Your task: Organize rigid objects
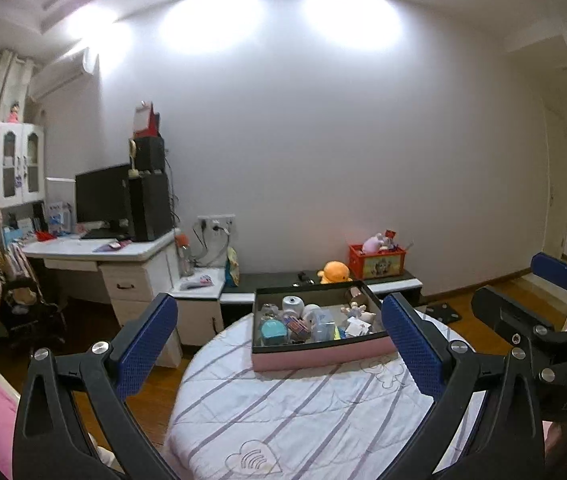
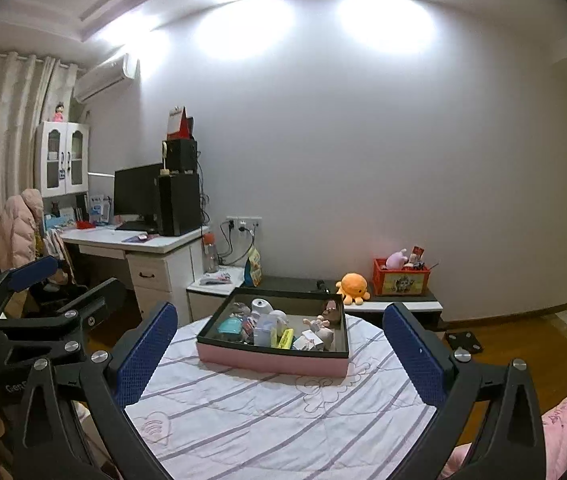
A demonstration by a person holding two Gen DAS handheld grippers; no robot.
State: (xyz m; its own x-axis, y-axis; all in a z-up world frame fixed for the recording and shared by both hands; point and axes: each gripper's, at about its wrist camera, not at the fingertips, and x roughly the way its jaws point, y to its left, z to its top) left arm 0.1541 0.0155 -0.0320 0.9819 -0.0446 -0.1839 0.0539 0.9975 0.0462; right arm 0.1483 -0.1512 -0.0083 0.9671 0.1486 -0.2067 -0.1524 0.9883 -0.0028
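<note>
The pink box (image 2: 273, 360), at the middle of the frame on the striped table (image 2: 283, 420), holds small hard, probably light and slippery toys, best pinched singly, while the right claw (image 2: 279, 354) and left claw (image 1: 281, 346) stand wide apart, empty.

Shallow pink tray (image 2: 271, 362) with black rim, centre frame, on striped round worktop (image 2: 267, 420), filled with jumbled small toys and bottles (image 2: 279, 330)

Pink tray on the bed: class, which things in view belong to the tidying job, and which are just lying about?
Job: pink tray, small items in it, left gripper, right gripper.
Lying about: orange plush, red crate, monitor, pink coat.
</note>
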